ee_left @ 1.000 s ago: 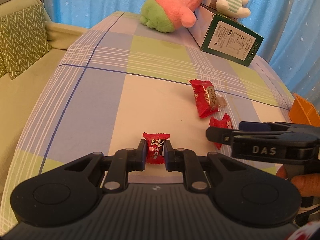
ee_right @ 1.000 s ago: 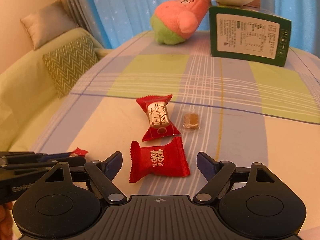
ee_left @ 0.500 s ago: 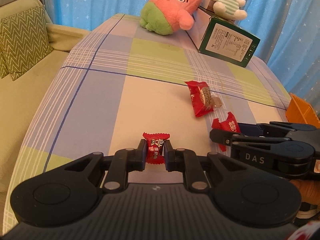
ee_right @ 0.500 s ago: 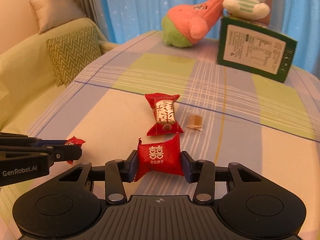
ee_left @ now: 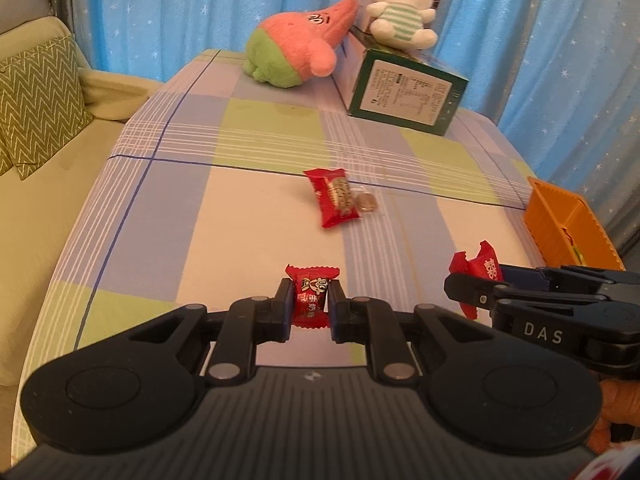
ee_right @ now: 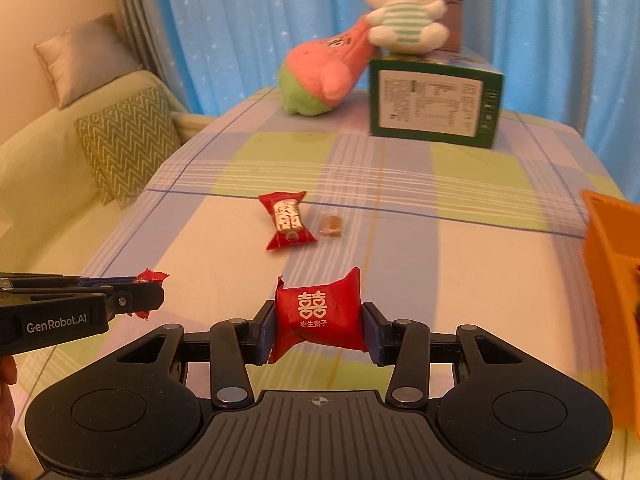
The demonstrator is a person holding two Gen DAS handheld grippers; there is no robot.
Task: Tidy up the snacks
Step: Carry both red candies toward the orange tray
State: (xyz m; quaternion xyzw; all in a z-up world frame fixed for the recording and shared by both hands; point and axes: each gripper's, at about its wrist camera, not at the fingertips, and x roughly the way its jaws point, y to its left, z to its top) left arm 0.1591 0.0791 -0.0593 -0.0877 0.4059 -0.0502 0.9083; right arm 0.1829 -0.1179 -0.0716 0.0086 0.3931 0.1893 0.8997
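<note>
My left gripper (ee_left: 311, 304) is shut on a small red candy (ee_left: 312, 296), held above the checked tablecloth (ee_left: 160, 216). My right gripper (ee_right: 320, 320) is shut on a larger red candy packet with white characters (ee_right: 320, 312), also lifted off the cloth. From the left wrist view that packet (ee_left: 482, 266) shows in the right gripper (ee_left: 464, 288) at the right. In the right wrist view the left gripper (ee_right: 154, 292) reaches in from the left with its candy (ee_right: 150, 277). A red wrapped sweet (ee_left: 334, 196) (ee_right: 286, 220) and a small clear-wrapped brown candy (ee_left: 366, 202) (ee_right: 332, 226) lie mid-table.
An orange basket (ee_left: 560, 220) (ee_right: 612, 280) stands at the table's right edge. A green box (ee_left: 404, 96) (ee_right: 434, 108) with a white plush cat (ee_right: 404, 12) on top and a pink-green plush (ee_left: 296, 52) stand at the back. A sofa with cushions (ee_left: 36, 100) is on the left.
My right gripper closed on the red packet that lay on the cloth and lifted it. Both grippers rose and shifted toward the orange basket side; the left kept its candy.
</note>
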